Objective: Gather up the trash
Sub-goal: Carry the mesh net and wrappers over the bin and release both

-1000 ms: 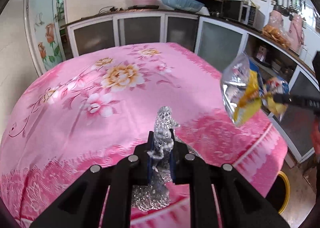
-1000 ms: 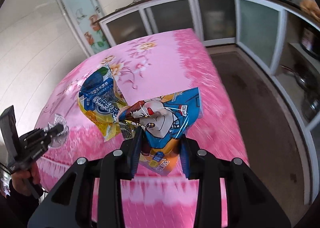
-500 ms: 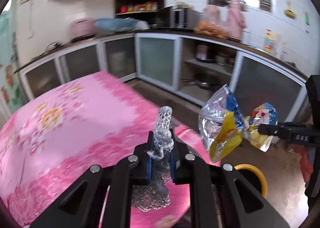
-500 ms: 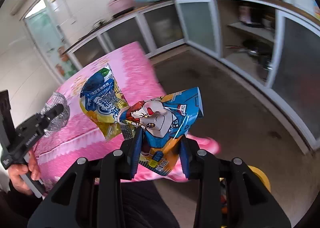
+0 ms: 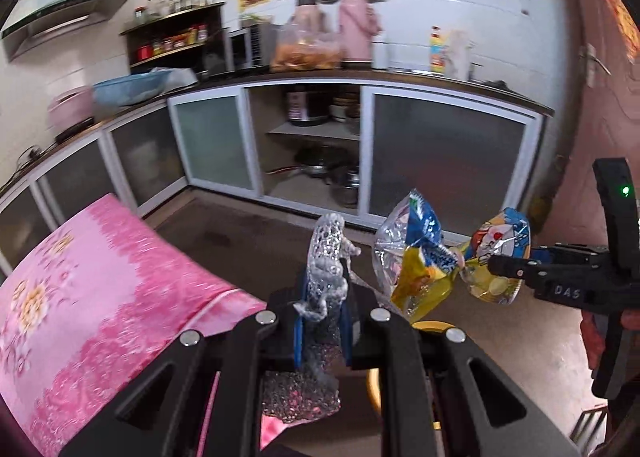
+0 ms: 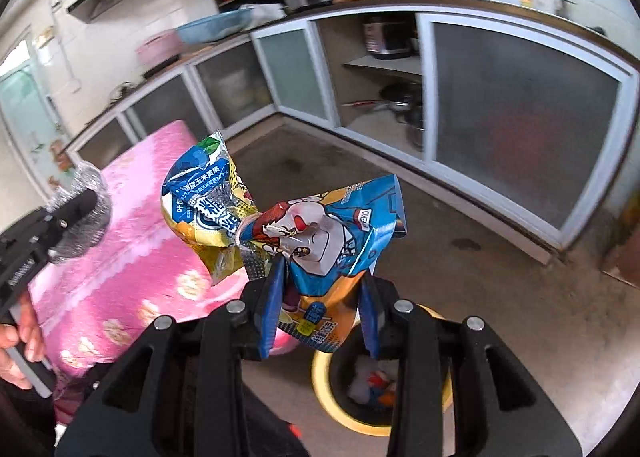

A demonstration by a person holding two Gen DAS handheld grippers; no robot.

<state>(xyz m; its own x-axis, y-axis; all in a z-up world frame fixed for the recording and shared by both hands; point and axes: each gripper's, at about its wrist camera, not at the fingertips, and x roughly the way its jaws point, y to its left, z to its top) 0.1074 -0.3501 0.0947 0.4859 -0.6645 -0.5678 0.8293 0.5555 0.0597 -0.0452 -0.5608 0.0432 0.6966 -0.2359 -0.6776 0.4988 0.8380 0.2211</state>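
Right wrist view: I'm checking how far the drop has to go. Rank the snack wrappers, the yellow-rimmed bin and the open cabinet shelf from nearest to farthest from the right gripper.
1. Snack wrappers: clamped in the right gripper.
2. Yellow-rimmed bin: on the floor, just below.
3. Open cabinet shelf: far side, under the counter.

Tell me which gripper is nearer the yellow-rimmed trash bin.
Right. The right gripper, holding snack wrappers, hangs just above the trash bin; the left gripper, holding crumpled clear plastic, sits nearer the table.
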